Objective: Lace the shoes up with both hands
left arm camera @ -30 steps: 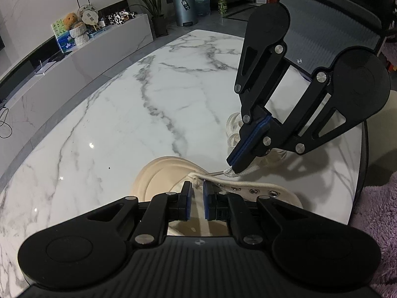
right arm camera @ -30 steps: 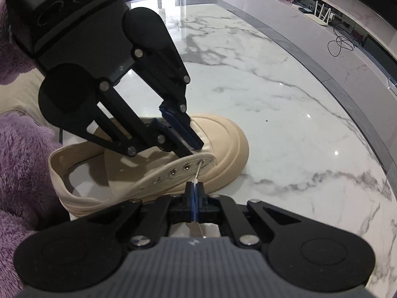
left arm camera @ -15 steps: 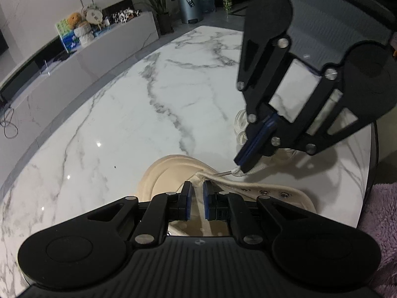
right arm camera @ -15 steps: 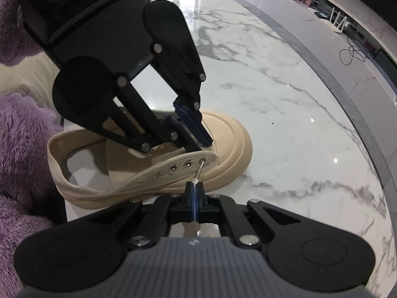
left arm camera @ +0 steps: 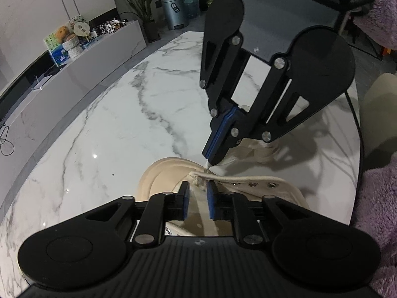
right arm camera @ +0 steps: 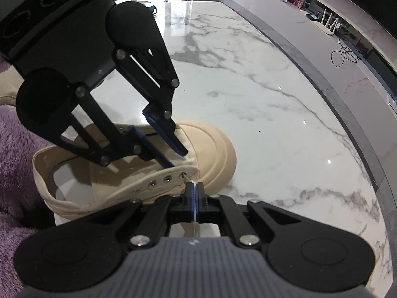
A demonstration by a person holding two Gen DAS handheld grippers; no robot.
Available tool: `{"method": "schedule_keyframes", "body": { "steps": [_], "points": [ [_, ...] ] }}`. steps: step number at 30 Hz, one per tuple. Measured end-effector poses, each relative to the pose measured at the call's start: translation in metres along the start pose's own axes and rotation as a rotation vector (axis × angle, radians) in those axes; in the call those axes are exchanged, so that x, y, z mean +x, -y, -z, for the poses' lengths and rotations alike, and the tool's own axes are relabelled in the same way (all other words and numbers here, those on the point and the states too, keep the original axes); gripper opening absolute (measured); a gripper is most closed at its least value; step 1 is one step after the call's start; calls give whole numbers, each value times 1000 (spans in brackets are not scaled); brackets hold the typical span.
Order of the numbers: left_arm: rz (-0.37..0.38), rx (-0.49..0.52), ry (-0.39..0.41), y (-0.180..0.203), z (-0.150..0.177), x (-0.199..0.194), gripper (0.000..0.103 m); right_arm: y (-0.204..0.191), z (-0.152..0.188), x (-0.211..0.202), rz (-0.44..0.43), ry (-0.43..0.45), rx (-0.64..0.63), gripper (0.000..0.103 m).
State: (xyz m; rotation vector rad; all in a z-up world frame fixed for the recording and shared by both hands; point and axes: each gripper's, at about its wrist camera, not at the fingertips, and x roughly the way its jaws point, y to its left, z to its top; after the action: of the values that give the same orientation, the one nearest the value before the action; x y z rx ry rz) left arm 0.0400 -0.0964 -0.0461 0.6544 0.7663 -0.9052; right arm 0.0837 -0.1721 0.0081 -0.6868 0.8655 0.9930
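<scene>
A cream canvas shoe [right arm camera: 213, 146] lies on the marble table [right arm camera: 260, 104], toe to the right in the right wrist view; it also shows in the left wrist view [left arm camera: 161, 173]. My right gripper [right arm camera: 193, 188] is shut on the white lace [right arm camera: 194, 226], its tip at the front eyelet [right arm camera: 183, 174]. In the left wrist view the right gripper [left arm camera: 211, 159] points down at the lace tip [left arm camera: 206, 166]. My left gripper [left arm camera: 197, 190] is open, its jaws either side of the lace end above the tongue; in the right wrist view the left gripper [right arm camera: 177, 157] hovers over the shoe's tongue.
A second cream shoe with a coiled lace [left arm camera: 263, 154] lies behind the right gripper. A purple fleece sleeve [right arm camera: 15, 149] is at the left, and the table edge [right arm camera: 347, 114] curves at the right. A low cabinet with toys [left arm camera: 74, 42] stands beyond the table.
The left gripper's jaws have opened wider around the lace end. The right gripper has pushed the lace tip closer to the front eyelet.
</scene>
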Motion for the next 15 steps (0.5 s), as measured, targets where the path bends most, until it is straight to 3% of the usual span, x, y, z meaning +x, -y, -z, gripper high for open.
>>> {"method": "schedule_keyframes", "body": {
  "steps": [6, 10, 15],
  "points": [
    [-8, -3, -12, 1, -2, 6, 17, -2, -2, 2, -3, 13, 6, 1],
    [20, -25, 2, -2, -2, 4, 1, -1, -6, 4, 1, 13, 18, 1],
    [21, -46, -2, -9, -2, -1, 1, -1, -11, -4, 28, 24, 36, 6]
  ]
}}
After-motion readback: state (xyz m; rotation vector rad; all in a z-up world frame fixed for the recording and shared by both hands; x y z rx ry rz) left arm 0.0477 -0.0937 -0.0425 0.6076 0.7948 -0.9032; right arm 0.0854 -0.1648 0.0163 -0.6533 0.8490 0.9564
